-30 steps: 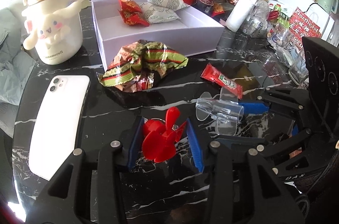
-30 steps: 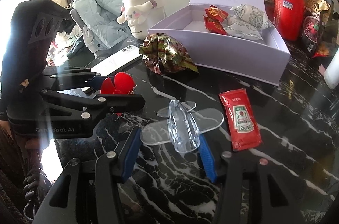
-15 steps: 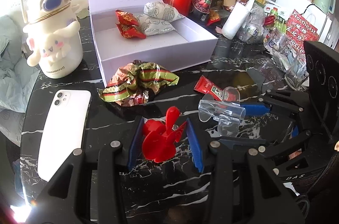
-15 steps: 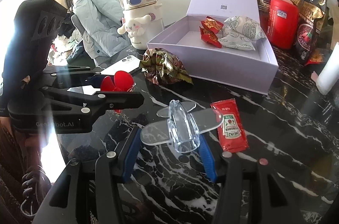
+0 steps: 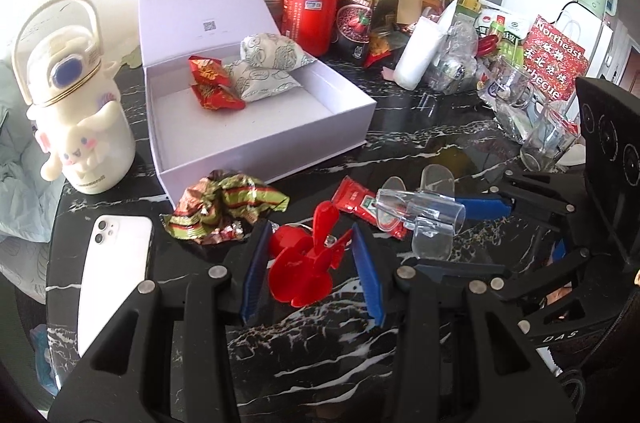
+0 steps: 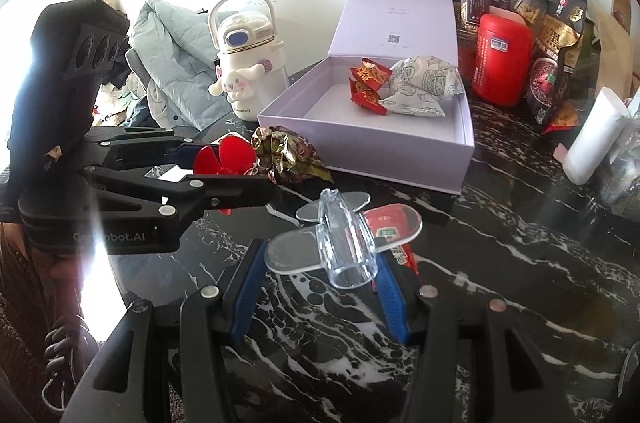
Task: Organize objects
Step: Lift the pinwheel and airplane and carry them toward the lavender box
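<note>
My left gripper [image 5: 310, 265] is shut on a red plastic propeller toy [image 5: 304, 263], held above the black marble table [image 5: 320, 335]. In the right wrist view the same left gripper [image 6: 228, 171] and red toy [image 6: 228, 153] come in from the left. My right gripper [image 6: 320, 275] is shut on a clear plastic toy plane [image 6: 340, 243], also off the table. From the left wrist camera, the plane [image 5: 420, 211] and right gripper [image 5: 444, 235] show at the right. Beyond both stands an open lavender box [image 5: 260, 151] [image 6: 360, 151] holding red candy packets [image 5: 212, 83] and white patterned pouches [image 5: 268, 63].
A crumpled green-red wrapper [image 5: 224, 207] and a ketchup sachet [image 5: 356, 201] lie in front of the box. At the left are a white phone [image 5: 116, 271] and a cream character bottle [image 5: 80, 111]. A red canister [image 5: 308, 15], snack bags and glasses [image 5: 548, 139] crowd the back and right.
Both grippers have risen with their toys, and the table items look smaller and farther away. The clear plane now overlaps the ketchup sachet in the right wrist view.
</note>
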Available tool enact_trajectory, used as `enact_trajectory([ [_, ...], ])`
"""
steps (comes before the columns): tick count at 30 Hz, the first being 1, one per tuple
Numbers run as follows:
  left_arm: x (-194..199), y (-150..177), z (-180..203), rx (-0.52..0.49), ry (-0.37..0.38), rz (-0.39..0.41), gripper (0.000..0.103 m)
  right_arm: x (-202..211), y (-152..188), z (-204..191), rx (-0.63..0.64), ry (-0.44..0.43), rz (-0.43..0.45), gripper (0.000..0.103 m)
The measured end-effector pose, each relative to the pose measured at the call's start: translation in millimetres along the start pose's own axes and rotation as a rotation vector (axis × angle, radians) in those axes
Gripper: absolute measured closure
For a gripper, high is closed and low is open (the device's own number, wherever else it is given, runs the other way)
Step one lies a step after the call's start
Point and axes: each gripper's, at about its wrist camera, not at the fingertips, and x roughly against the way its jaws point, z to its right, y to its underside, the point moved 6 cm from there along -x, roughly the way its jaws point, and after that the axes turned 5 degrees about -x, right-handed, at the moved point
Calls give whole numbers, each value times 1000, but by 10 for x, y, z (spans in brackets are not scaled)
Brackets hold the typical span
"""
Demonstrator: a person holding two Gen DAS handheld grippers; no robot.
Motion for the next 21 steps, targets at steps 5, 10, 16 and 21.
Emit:
enact_trajectory([
  [5,3,-110,79,-10,9,9,63,101,-52,81,-16,12,18,49],
  [10,-33,-213,97,-5,12,6,63,154,-118,175,-38,16,29,49],
  [16,-55,-347,85,-6,24,8,63,206,-266,245,-39,30,45,49],
  [21,-46,-493,24,-12,11,22,63,201,-442,257,-26,28,58,49],
])
